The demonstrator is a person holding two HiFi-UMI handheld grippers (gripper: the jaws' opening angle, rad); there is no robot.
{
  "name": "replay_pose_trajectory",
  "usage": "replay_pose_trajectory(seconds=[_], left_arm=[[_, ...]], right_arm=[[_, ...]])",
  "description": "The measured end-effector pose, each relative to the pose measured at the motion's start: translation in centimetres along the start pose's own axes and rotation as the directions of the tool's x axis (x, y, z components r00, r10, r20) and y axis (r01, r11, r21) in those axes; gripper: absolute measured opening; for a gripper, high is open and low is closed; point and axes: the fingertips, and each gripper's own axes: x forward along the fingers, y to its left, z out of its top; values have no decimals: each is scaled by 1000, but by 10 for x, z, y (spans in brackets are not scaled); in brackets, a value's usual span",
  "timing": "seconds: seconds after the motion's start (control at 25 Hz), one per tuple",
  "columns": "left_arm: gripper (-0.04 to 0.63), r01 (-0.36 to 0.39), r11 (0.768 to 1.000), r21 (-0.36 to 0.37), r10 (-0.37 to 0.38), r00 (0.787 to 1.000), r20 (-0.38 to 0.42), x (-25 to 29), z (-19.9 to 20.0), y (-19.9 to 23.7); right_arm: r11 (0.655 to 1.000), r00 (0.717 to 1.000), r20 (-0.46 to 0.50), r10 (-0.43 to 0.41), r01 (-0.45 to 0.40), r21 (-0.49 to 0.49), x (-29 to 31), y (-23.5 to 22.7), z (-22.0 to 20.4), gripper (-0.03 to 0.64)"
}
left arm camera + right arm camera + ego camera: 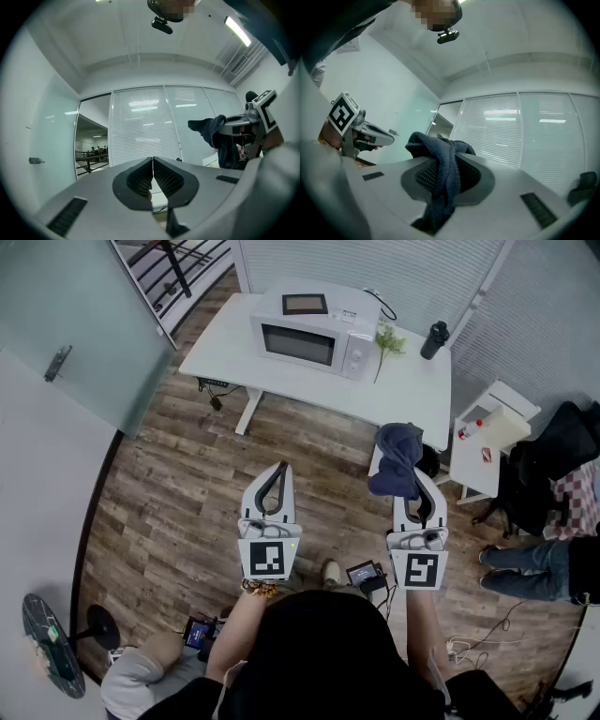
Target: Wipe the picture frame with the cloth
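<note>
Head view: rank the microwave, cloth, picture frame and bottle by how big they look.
1. microwave
2. cloth, nearer the camera, so it looks bigger than it is
3. picture frame and bottle: too alike to rank

12 o'clock, near: bare wooden floor (pixel 187 474) runs up to the white table (pixel 412 395).
12 o'clock, on the table: the microwave (pixel 305 338) takes the middle; the picture frame (pixel 305 304) lies flat on its top, open from above.
1 o'clock: plant sprig (pixel 387 341) and black bottle (pixel 434 339) stand beside the microwave.
2 o'clock: small white side table (pixel 473 465), near the big table's corner.
3 o'clock: a seated person's legs (pixel 525 568).
10 o'clock: glass wall (pixel 84 306) closes the left side.
</note>
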Motion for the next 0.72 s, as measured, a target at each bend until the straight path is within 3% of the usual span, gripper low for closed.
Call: replay_pose_trajectory(seconds=[0.28,0.48,0.72], left_arm=[[8,4,1000,-26,-4,1000,-15,-5,-11,31],[8,-5,999,-54,4,1000,-16,-8,-24,74],[8,20,995,-99,-21,1000,-7,11,-38,126]], right_arm=[[1000,1000,-14,2,-2,-7,18,28,3,45],[997,997,71,37,-32,-67,47,54,16,46],[997,1000,16,-10,12,-81,96,64,11,46]])
